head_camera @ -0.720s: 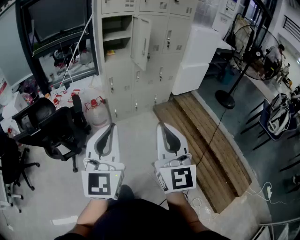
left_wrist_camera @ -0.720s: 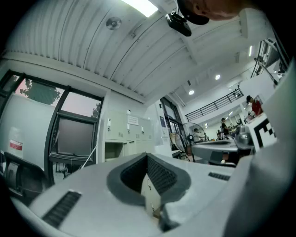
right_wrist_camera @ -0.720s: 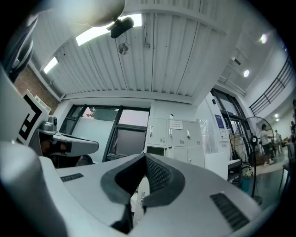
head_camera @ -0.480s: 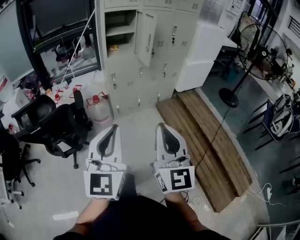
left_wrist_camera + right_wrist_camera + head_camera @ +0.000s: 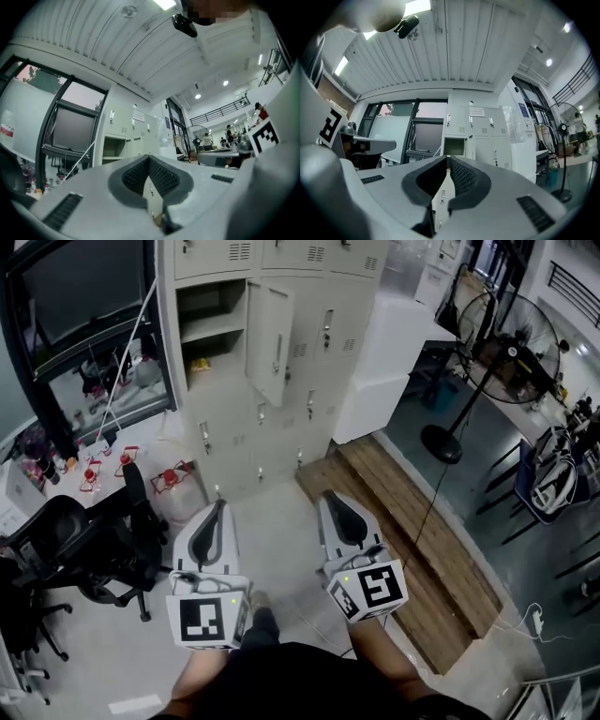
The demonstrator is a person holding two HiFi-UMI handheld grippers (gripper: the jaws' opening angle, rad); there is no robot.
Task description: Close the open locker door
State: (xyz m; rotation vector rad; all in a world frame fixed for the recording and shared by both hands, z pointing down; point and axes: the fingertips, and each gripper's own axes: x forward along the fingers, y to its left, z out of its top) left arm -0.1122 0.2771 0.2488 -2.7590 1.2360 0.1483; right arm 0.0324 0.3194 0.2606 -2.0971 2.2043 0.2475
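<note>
A beige locker bank (image 5: 309, 352) stands at the far end of the floor. One locker door (image 5: 270, 338) hangs open, swung out to the right of its open compartment (image 5: 211, 329), which has a shelf and a small yellow thing inside. My left gripper (image 5: 220, 505) and right gripper (image 5: 327, 495) are held side by side low in the head view, well short of the lockers, both pointing towards them. Each has its jaws shut with nothing between them. The open compartment (image 5: 115, 147) shows past the left gripper (image 5: 149, 159), and the same open compartment (image 5: 453, 146) shows above the right gripper (image 5: 446, 160).
A black office chair (image 5: 84, 540) and a red-capped jug (image 5: 173, 488) stand on the left. A white cabinet (image 5: 375, 362) adjoins the lockers. A wooden platform (image 5: 403, 531), a standing fan (image 5: 506, 343) and a floor cable (image 5: 534, 615) lie on the right.
The view has shifted: the lockers now sit further left and slightly nearer. The right gripper has tilted a little rightward. The locker door stands as before.
</note>
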